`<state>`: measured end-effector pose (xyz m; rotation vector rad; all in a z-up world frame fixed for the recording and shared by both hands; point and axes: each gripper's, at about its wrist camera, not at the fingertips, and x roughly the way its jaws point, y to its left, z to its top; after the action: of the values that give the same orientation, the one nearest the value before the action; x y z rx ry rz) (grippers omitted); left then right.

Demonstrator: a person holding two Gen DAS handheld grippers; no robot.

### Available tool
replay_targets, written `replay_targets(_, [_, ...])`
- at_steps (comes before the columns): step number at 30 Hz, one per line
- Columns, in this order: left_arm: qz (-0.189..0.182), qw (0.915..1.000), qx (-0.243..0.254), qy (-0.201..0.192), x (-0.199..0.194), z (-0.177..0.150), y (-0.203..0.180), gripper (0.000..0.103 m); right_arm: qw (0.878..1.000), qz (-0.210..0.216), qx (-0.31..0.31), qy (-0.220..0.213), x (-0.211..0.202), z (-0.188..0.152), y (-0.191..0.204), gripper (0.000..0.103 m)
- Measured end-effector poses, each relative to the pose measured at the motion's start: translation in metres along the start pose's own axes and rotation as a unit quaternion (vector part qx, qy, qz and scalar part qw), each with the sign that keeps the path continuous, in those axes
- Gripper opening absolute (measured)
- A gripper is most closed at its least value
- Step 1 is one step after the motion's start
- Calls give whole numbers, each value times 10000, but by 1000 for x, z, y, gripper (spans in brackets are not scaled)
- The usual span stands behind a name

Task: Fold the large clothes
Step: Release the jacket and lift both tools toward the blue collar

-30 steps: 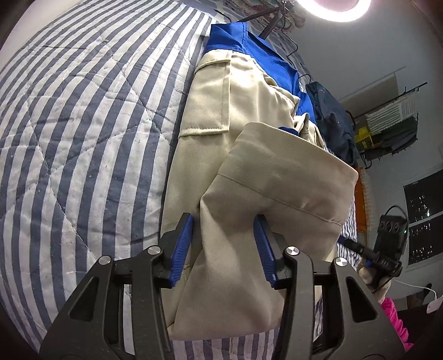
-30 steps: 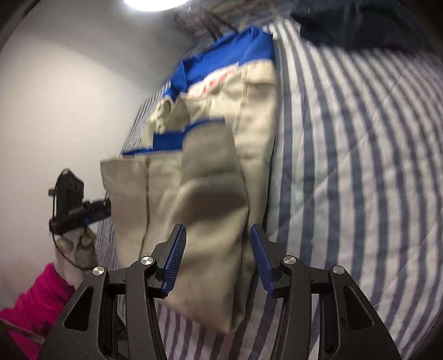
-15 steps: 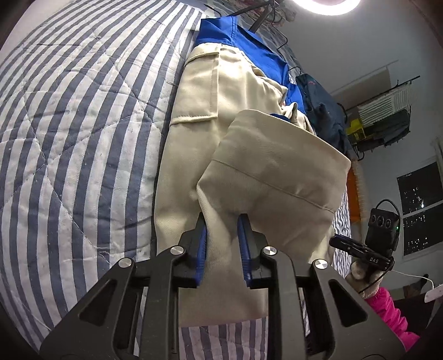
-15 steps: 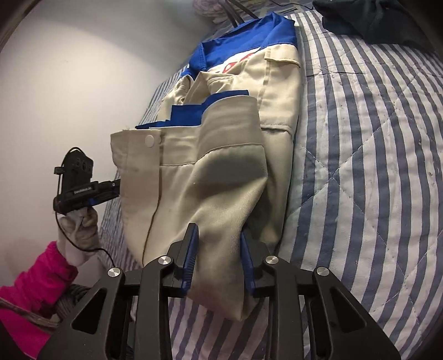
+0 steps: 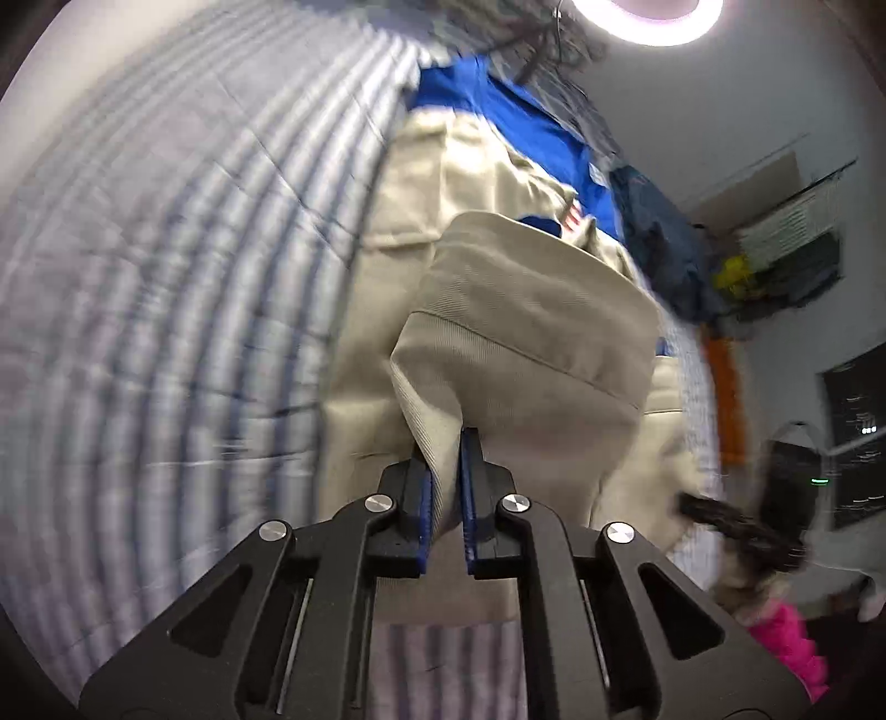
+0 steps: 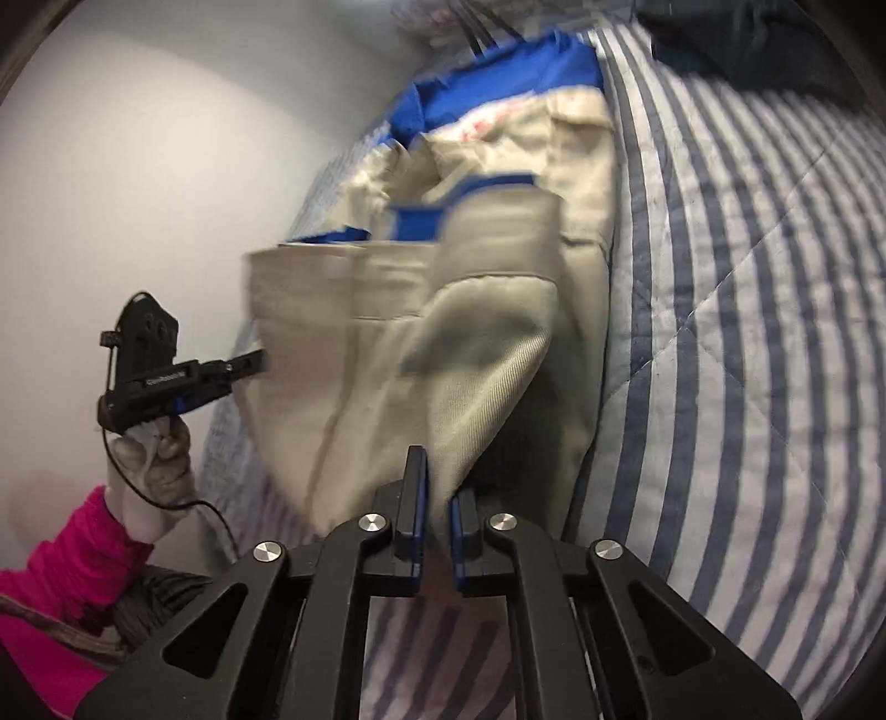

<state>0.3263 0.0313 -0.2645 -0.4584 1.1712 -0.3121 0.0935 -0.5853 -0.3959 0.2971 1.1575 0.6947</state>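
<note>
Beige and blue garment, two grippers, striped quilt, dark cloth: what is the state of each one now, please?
beige and blue garment: near end lifted off the bed, far part lying flat.
left gripper: shut on garment corner.
right gripper: shut on other corner.
striped quilt: spread flat under the garment.
dark cloth: crumpled heap at the far edge.

Bed under a blue-and-white striped quilt, clothes lying on it

The bed [image 6: 747, 332] is covered by a quilt with stitched diagonal lines crossing its stripes (blurred in the left wrist view). A beige garment [image 5: 498, 343] with blue parts lies lengthwise on the quilt, its near end raised off the surface and its far end flat, the blue section farthest away. A dark navy garment [image 6: 736, 50] lies in a heap on the quilt beyond it, near the far edge, just beside the beige garment's blue end.
</note>
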Motion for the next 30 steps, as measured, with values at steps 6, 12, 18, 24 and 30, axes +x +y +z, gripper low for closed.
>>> replay_targets(6, [338, 9993, 130, 87, 32, 0, 10, 8, 9978, -581, 275, 151, 19, -3, -23, 3])
replay_targets(12, [558, 9973, 336, -337, 1, 11, 7, 23, 9934, -1106, -282, -67, 5, 12, -2, 6])
replay_targets(18, [556, 9866, 1232, -914, -16, 16, -32, 23, 9761, -1616, -1298, -658, 12, 18, 41, 6])
replay_targets(24, [686, 9876, 1247, -668, 22, 30, -39, 23, 9768, -1554, -1313, -674, 49, 46, 55, 6])
replay_targets(30, [263, 9972, 689, -147, 58, 41, -1, 30, 9836, -1646, -720, -165, 72, 58, 20, 6])
